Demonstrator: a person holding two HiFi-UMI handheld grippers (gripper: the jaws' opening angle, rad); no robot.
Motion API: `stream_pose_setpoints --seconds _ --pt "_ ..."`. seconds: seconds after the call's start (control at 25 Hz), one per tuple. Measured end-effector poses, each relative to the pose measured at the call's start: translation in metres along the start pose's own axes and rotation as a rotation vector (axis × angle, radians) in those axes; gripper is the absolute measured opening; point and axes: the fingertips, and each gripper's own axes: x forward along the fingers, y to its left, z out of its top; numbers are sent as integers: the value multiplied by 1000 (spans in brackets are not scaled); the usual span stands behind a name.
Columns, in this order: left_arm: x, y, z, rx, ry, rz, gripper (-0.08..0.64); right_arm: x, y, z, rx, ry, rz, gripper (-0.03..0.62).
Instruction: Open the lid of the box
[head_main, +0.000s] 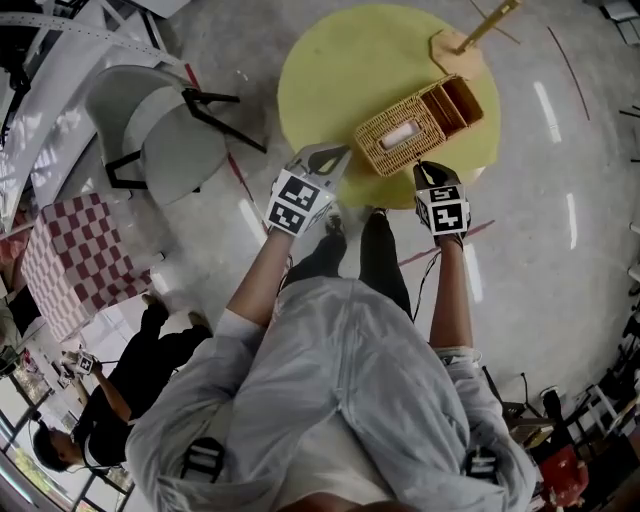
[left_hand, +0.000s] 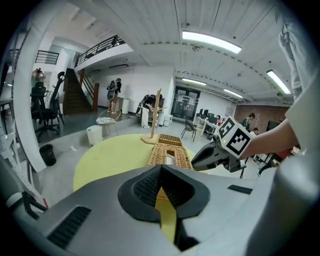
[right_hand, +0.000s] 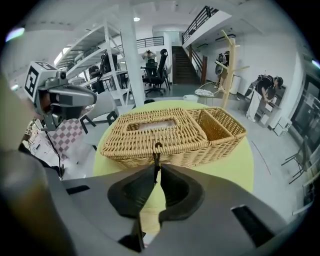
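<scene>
Wicker box (head_main: 420, 122), slotted lid (right_hand: 175, 134) shut, on yellow table (head_main: 330, 70)

Grey glossy floor (head_main: 560, 250) with red tape lines (head_main: 235, 170). Round yellow table (head_main: 330, 70), white chair (head_main: 170, 140) just beside, checkered cube (head_main: 75, 260) further off. Wooden coat stand (left_hand: 156, 117) at the table's far edge. White walls (left_hand: 140, 80), white column (right_hand: 131, 65), shelves (right_hand: 107, 55) near it. Dark staircase (left_hand: 75, 97) up to a railed balcony (left_hand: 100, 47). Strip lights (left_hand: 210, 42) on a panelled ceiling (left_hand: 150, 25). Glass doors (left_hand: 186, 107) at the back, brick wall (left_hand: 255, 111) to their right. Black bin (left_hand: 46, 154) and white bin (left_hand: 94, 135) on the floor.
</scene>
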Motion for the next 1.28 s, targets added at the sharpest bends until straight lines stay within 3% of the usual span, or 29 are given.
stream_pose_setpoints --seconds 0.08,0.56,0.88,1.28 --pt "0 1 -2 -8 4 8 28 2 3 1 1 8 25 40" --pt "-8 10 22 2 -78 50 28 -21 1 34 -47 -21 89 34" --pt "-19 18 56 18 -159 89 28 -56 1 104 -113 -132 109 35" --pt "-38 51 64 -1 -165 232 28 -40 2 176 -227 -222 134 35"
